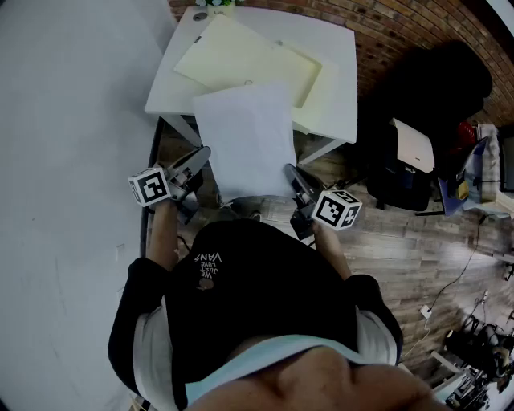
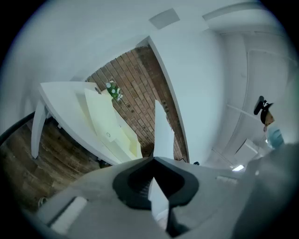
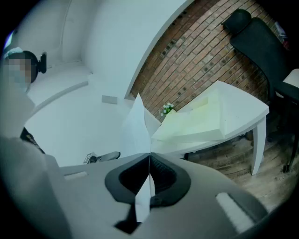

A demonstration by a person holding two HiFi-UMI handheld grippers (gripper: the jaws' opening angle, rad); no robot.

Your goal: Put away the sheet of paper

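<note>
A white sheet of paper hangs in the air between me and a white table, its far edge over the table's near side. My left gripper is shut on the sheet's near left corner, and my right gripper is shut on its near right corner. In the left gripper view the sheet of paper runs edge-on out of the closed jaws. The right gripper view shows the sheet of paper likewise pinched. A pale yellow open folder lies on the table beyond the sheet.
The table stands against a red brick wall, with a small plant at its far corner. A black office chair with papers on it stands to the right. A white wall fills the left. Wood floor lies below.
</note>
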